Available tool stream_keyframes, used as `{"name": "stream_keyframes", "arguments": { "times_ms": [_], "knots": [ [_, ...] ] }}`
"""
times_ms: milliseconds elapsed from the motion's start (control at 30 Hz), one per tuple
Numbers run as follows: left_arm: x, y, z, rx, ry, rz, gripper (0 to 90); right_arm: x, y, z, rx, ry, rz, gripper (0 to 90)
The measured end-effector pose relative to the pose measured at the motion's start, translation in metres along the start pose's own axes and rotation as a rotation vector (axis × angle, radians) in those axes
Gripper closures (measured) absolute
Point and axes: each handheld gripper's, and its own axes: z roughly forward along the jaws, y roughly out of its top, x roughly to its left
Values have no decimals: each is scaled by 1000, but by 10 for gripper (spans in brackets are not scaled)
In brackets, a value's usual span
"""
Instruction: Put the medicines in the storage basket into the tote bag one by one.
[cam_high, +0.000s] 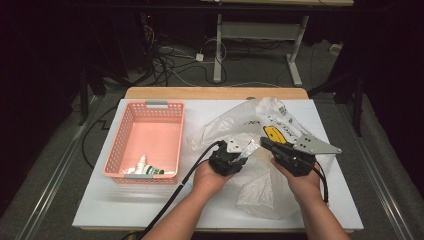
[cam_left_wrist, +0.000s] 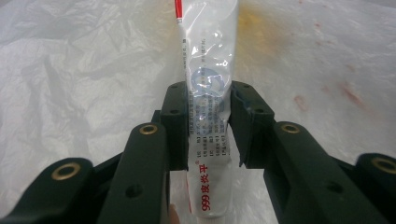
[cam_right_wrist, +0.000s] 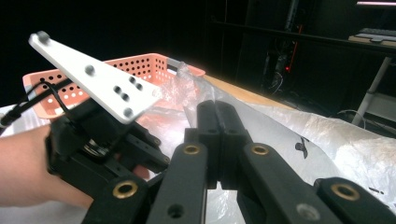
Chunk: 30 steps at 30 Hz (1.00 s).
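Observation:
A white ointment tube (cam_left_wrist: 208, 79) with red and blue print stands between the jaws of my left gripper (cam_left_wrist: 208, 109), whose pads press on its sides. From above, that left gripper (cam_high: 239, 152) holds the tube (cam_high: 248, 149) over the crumpled clear plastic bag (cam_high: 260, 122). My right gripper (cam_right_wrist: 217, 109) has its jaws together, pinching a fold of the bag's film (cam_right_wrist: 280, 130) that rises from between them. It sits just right of the left one, right gripper (cam_high: 270, 145) at the bag's middle. The left gripper's black body (cam_right_wrist: 93, 140) and grey plate (cam_right_wrist: 93, 72) are close by on the left.
A pink perforated basket (cam_high: 120, 145) stands on the left of the white table top (cam_high: 125, 205), with a small bottle and a tube (cam_high: 145, 167) at its near end. The basket (cam_right_wrist: 140, 70) lies beyond the left gripper. Table legs and cables are behind the table.

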Motion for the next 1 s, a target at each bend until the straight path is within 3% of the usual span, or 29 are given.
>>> {"name": "stream_keyframes", "arguments": {
  "times_ms": [300,367,667,967,1000],
  "knots": [
    [-3,9,17,-21,-9,4,672,-4,0,-1,-8,-6,11,900],
    [-4,10,22,-32,-5,-14,671,-5,-1,0,-6,-6,16,900],
    [-2,6,35,-8,3,-18,669,-7,-2,0,-6,-8,26,900],
    [-7,2,24,-29,-12,-5,549,-10,-5,-1,0,-17,28,900],
    [-7,0,21,-38,-16,-19,535,-9,-5,-2,4,-16,35,900]
  ]
}}
